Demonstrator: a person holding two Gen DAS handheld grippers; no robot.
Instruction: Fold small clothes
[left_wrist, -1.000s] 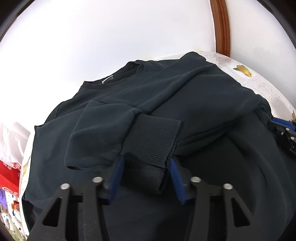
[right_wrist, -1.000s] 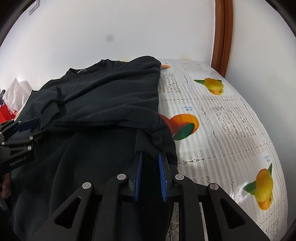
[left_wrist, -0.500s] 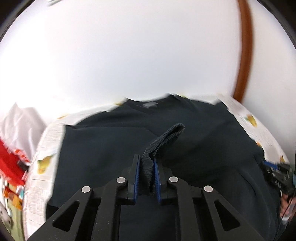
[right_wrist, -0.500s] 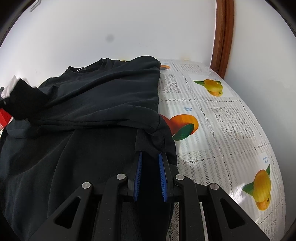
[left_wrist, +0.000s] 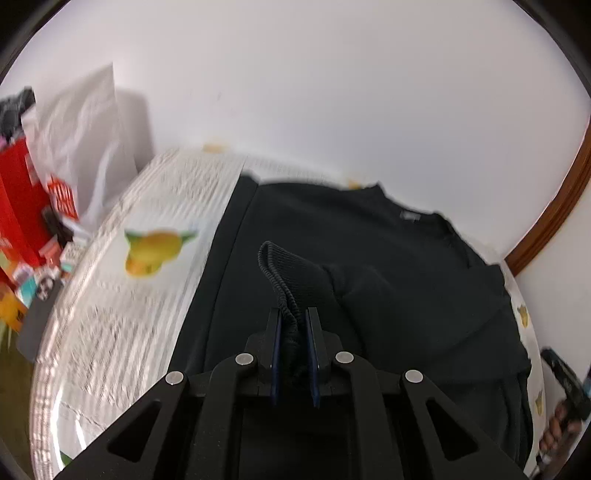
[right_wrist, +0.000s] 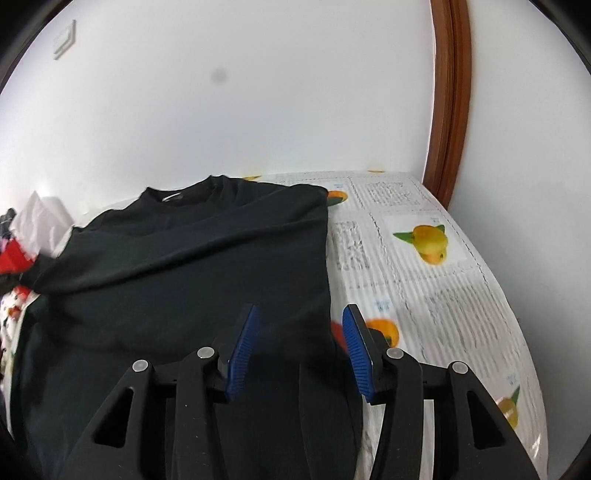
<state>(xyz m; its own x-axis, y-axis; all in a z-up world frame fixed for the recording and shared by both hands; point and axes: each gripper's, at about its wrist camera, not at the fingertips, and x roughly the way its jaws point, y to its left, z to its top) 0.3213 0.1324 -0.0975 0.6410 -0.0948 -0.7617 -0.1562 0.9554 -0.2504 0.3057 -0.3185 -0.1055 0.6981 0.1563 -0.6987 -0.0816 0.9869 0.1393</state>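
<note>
Red packaging (left_wrist: 18, 206) crowds my fruit-print tablecloth (right_wrist: 424, 266); my left gripper (left_wrist: 293, 332) pinches the ribbed cuff (left_wrist: 286, 269) of the black sweatshirt (right_wrist: 192, 266), my right gripper's (right_wrist: 299, 332) jaws are opening, empty.

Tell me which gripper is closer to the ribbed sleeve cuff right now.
Left. The left gripper has its jaws shut on the ribbed cuff. The right gripper, jaws opening with nothing between them, hangs over the sweatshirt by its far side edge.

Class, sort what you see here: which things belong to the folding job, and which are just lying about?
Job:
black sweatshirt
ribbed cuff, clamped in left hand-held gripper
right hand-held gripper, jaws opening, nothing between them

Lying about:
white plastic bag
red box
</note>
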